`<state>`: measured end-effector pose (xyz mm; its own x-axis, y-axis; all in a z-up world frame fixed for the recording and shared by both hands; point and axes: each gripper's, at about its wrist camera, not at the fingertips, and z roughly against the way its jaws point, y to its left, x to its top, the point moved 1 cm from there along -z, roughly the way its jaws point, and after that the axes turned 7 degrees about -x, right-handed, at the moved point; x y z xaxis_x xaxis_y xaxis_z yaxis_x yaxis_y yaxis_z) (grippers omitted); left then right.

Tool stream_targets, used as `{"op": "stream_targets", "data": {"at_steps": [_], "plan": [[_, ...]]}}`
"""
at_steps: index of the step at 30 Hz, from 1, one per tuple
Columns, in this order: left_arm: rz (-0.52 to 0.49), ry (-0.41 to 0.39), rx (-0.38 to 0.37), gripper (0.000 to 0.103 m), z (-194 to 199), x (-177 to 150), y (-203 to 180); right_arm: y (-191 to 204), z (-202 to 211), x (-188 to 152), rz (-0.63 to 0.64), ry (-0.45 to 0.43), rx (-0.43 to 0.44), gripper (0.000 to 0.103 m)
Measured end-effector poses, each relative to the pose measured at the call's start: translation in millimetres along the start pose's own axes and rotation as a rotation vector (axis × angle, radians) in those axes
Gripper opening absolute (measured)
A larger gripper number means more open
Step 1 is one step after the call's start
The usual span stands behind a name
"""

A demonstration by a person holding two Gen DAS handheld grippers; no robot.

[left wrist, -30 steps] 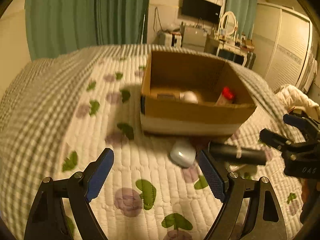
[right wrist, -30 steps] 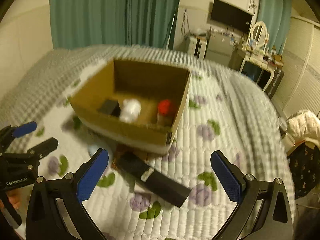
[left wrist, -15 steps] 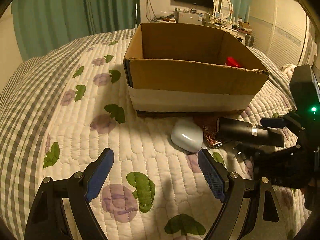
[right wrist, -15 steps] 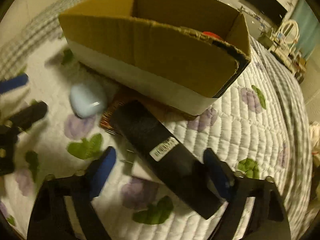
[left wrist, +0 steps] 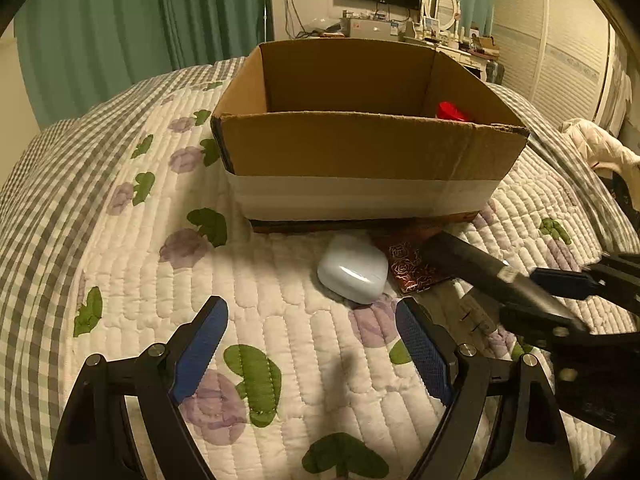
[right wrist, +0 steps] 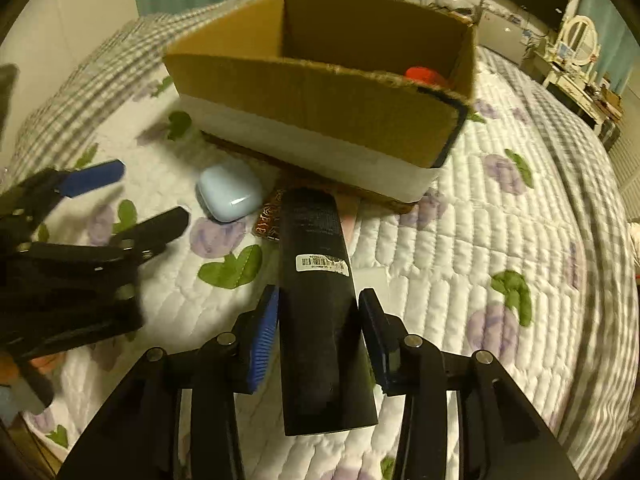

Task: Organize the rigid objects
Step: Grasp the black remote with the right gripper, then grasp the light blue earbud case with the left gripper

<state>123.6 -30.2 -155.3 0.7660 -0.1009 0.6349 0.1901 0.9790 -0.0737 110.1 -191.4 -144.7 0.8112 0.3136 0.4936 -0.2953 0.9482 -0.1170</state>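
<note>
- The right gripper (right wrist: 318, 336), which half a second ago stood wide around the long black rectangular tube with a white barcode label (right wrist: 320, 300), has now narrowed until its blue ribbed pad (right wrist: 264, 336) on one side and dark pad on the other sit against the tube's flanks; judging by the contact, the grip is made or nearly made, so lifting comes next.
- The left gripper (left wrist: 312, 344) hangs with its jaws spread wide and nothing between them; it has crept closer to the brown corrugated cardboard box with a white band round its base (left wrist: 360, 152) than it was a second ago.
- The tube is a hard, smooth matte body with square edges; its far end rests toward the box's near wall, over a dark red card embossed with coppery roses (left wrist: 412, 266).
- Just beside that card, on the side away from the tube, lies a pale blue-white glossy rounded plastic case (left wrist: 354, 274), pebble-shaped and slick; it lies on the quilt in front of the box, not yet packed.
- All of this lies on a soft white quilted bedspread with purple flowers and green leaves (left wrist: 260, 320), which gives under weight.
- Inside the box, at the right-hand end, a red plastic cap (left wrist: 450, 112) shows above the rim.
- The box walls are rough-edged and stiff enough to clear when carrying the tube over.
</note>
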Motion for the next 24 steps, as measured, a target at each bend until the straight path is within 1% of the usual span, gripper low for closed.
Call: {"op": "stream_targets", "data": {"at_steps": [3,7,8,9,10,11,12,15,16,19,22,24], "plan": [[0.005,-0.002,-0.010,0.088,-2,3,-3,-17,13,-6,-0.090,-0.021,-0.026,0.038],[-0.007,0.008,-0.012,0.088,-9,8,-9,-42,18,-7,-0.193,-0.031,-0.112,0.036],[-0.013,0.011,-0.009,0.088,-12,9,-11,-46,18,-6,-0.216,-0.038,-0.107,0.035],[-0.026,0.013,-0.005,0.088,-16,12,-13,-51,18,-5,-0.238,-0.044,-0.103,0.032],[-0.036,0.013,0.001,0.088,-18,14,-14,-52,18,-3,-0.241,-0.055,-0.121,0.023],[-0.050,0.014,0.011,0.088,-21,16,-15,-52,17,-1,-0.235,-0.060,-0.144,0.020],[-0.061,0.018,0.023,0.088,-27,19,-15,-53,15,2,-0.234,-0.052,-0.146,0.017],[-0.059,0.035,0.014,0.088,-39,24,-13,-56,3,3,-0.257,-0.032,-0.117,0.016],[-0.058,0.041,0.011,0.088,-42,24,-12,-56,-5,3,-0.255,-0.010,-0.095,0.016],[-0.060,0.058,0.019,0.086,-54,22,-9,-59,-25,-1,-0.277,0.029,-0.089,0.017],[-0.052,0.068,0.009,0.086,-63,21,-5,-69,-30,0,-0.339,0.018,-0.037,0.018],[-0.050,0.061,-0.003,0.086,-67,23,-5,-71,-32,3,-0.359,0.020,-0.001,0.020]]}}
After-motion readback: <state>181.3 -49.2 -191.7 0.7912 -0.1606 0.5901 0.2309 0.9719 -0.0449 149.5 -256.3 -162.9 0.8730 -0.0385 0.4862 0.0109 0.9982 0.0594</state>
